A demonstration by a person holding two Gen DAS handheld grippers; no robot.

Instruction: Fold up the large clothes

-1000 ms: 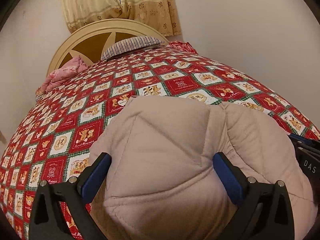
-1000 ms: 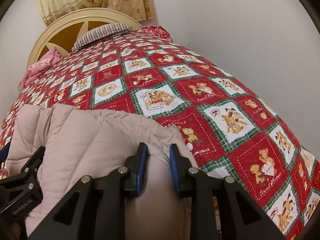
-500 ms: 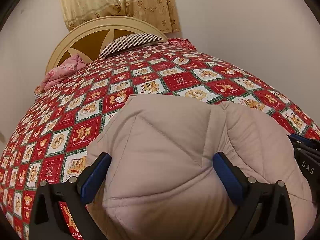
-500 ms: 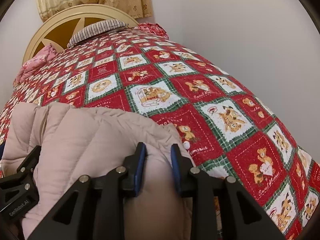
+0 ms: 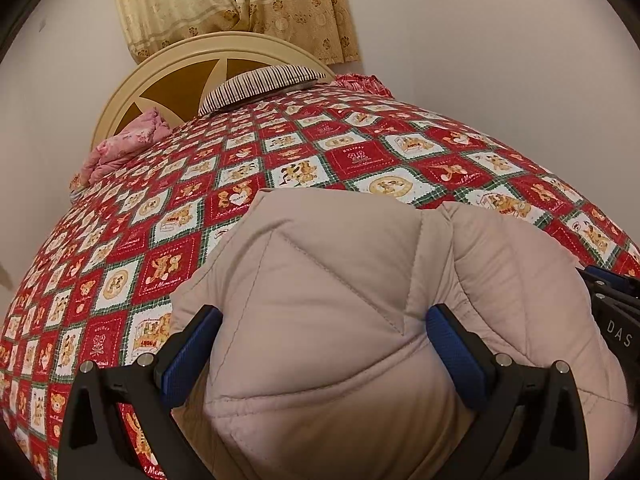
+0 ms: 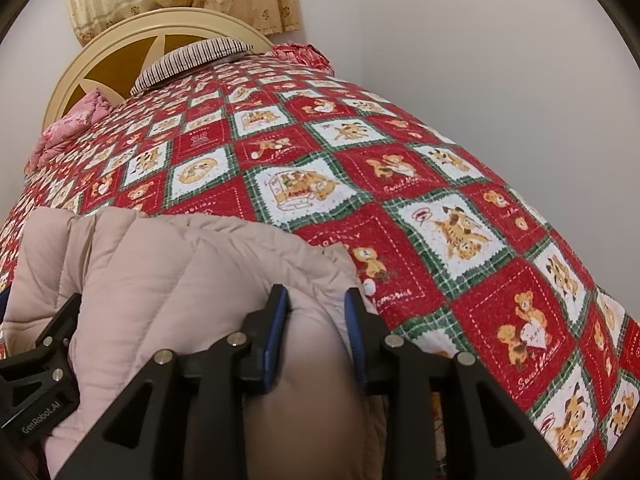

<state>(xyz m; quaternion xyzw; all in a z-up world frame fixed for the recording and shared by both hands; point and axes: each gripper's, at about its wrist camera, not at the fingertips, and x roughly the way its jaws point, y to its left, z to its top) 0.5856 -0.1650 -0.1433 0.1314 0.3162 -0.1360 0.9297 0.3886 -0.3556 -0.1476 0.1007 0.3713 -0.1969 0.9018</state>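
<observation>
1. Left wrist view, left of frame: red, white and green teddy-bear patchwork quilt (image 5: 168,216) covers the bed. A crumpled pink floral cloth (image 5: 124,148) lies at upper left, beside the cream arched wooden headboard (image 5: 224,50). A black-and-white striped pillow (image 5: 260,84) sits top centre, under yellow patterned curtains (image 5: 240,0).
2. Same view, centre: beige quilted puffer jacket (image 5: 332,300), bundled, fills the lower middle of the frame and rests on the quilt.
3. Left gripper (image 5: 324,344): blue-padded jaws wide apart, straddling a thick bulge of the jacket. Pads touch the fabric on both sides; a firm clamp cannot be confirmed.
4. Right edge of the same view: black housing of the other tool, marked "DAS", against the jacket's side.
5. Right wrist view, left of frame: jacket occupies lower left; quilt runs to the right edge, plain wall above.
6. Right gripper (image 6: 316,328): jaws narrow, pinching a ridge of the jacket's edge between the blue pads.
7. Handling judgement: jacket looks light, soft, springy, with a smooth shell, likely slippery. Padding would compress under the pads and rebound, so folds may spring open.
8. Grip judgement: best hold is probably at stitched seams or the hem edge, where layers are thinner; thick puffed panels may slide out of the jaws.
</observation>
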